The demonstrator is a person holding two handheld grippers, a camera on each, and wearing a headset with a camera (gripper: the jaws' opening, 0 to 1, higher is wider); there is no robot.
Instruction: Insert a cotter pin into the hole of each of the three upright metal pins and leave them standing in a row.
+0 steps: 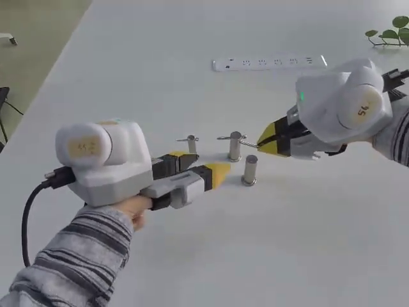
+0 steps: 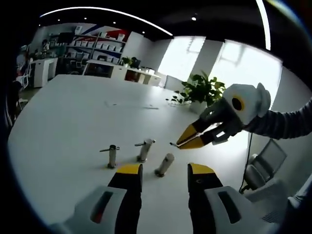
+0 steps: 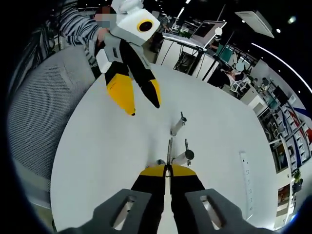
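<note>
Three short upright metal pins stand near mid-table. The far pin and the middle pin each carry a cotter pin through the top. The near pin is bare. My right gripper is shut on a thin cotter pin, held level just right of the middle pin and not touching it. My left gripper is open with nothing between its jaws, just short of the bare pin.
A white power strip lies at the back of the white table. A potted plant stands at the far right corner. A black cable trails from the left gripper.
</note>
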